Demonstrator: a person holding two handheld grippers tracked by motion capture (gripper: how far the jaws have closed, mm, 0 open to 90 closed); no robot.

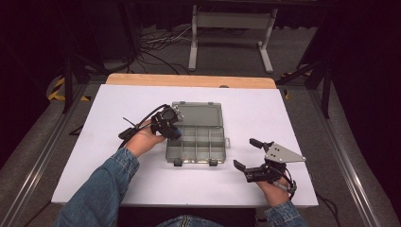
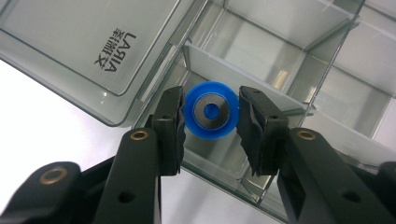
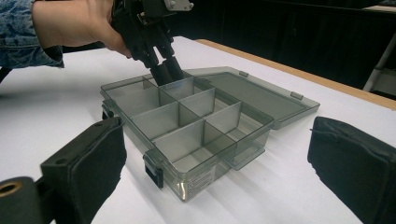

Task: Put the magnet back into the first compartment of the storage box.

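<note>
A white-topped table carries a smoky-grey clear plastic organiser box with its hinged lid laid flat open; the divided compartments I can see look empty. The left hand-held gripper grasps a small blue plastic disc with a grey metal centre over a compartment at the box's left end by the lid hinge. Placing looks in hand; next, lower and let go. The right hand-held gripper rests released, apart from the box
</note>
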